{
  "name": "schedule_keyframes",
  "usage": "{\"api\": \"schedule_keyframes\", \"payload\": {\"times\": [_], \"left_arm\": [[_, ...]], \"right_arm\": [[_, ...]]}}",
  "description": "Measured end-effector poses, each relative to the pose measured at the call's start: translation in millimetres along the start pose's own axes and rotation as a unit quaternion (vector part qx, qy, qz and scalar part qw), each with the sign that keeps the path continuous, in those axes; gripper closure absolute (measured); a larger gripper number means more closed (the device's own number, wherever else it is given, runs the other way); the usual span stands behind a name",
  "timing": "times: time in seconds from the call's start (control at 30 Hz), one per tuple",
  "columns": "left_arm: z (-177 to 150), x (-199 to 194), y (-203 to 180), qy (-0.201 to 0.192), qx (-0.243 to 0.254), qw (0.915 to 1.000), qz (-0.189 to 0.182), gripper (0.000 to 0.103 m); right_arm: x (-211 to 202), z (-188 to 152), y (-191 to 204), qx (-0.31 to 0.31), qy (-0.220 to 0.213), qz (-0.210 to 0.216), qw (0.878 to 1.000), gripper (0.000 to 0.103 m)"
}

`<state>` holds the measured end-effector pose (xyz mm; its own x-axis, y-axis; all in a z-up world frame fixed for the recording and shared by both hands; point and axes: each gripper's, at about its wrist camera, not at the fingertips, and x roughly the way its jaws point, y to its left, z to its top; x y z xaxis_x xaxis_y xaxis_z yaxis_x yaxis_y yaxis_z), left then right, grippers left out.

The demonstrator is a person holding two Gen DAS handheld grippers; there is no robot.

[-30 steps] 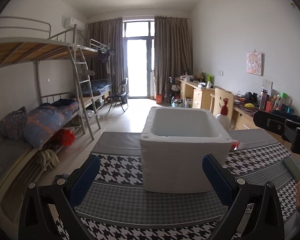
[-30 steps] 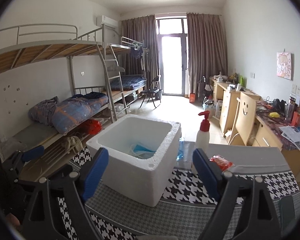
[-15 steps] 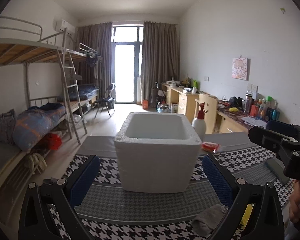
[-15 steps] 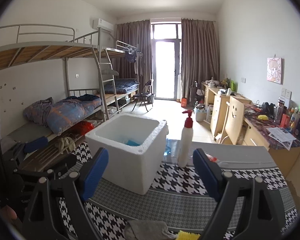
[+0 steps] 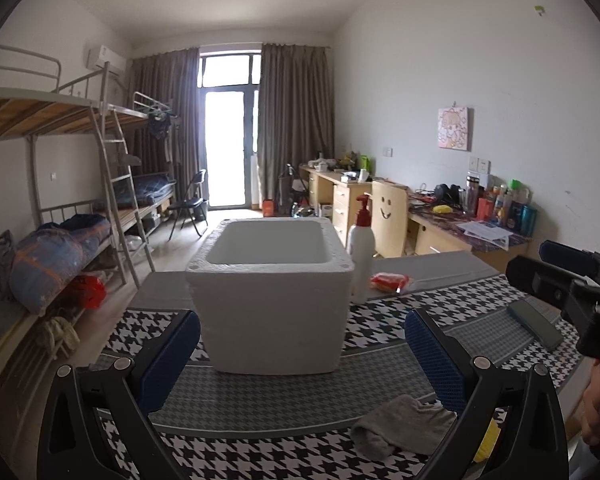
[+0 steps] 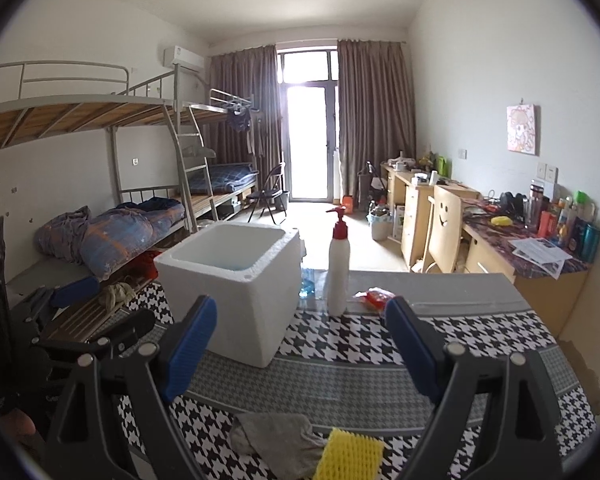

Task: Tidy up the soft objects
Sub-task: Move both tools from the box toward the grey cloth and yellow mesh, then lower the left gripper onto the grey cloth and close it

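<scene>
A white foam box [image 5: 272, 296] [image 6: 232, 284] stands open-topped on the houndstooth table cloth [image 5: 440, 308]. A crumpled grey cloth [image 5: 404, 428] [image 6: 280, 436] lies near the table's front edge, with a yellow sponge [image 6: 350, 456] touching its right side. My left gripper [image 5: 302, 356] is open with nothing between its blue pads, a short way back from the box. My right gripper [image 6: 302, 344] is open and empty, above and behind the cloth and sponge. The right gripper's body [image 5: 572, 292] shows at the right edge of the left wrist view.
A white pump bottle with a red top [image 5: 360, 256] [image 6: 337, 268] stands right of the box, a red packet [image 5: 390, 282] [image 6: 374, 298] beside it. A dark flat object [image 5: 534, 324] lies at the table's right. Bunk beds stand left, desks right.
Both grippers have drawn back from the foam box, which looks smaller now. The grey cloth and yellow sponge have come into view at the bottom. Both grippers stayed open.
</scene>
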<state>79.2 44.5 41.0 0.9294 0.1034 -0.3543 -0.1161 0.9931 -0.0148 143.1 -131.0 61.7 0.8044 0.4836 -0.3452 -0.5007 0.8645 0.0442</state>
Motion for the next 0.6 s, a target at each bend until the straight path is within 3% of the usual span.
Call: {"api": "schedule_keyframes", "payload": {"times": [0.6], "left_arm": [[-21.0, 7.0, -31.1, 0.021, 0.013, 0.9989, -0.039, 0.001]], "right_arm": [[-10.7, -37.6, -22.6, 0.041, 0.028, -0.032, 0.998, 0.014]]}}
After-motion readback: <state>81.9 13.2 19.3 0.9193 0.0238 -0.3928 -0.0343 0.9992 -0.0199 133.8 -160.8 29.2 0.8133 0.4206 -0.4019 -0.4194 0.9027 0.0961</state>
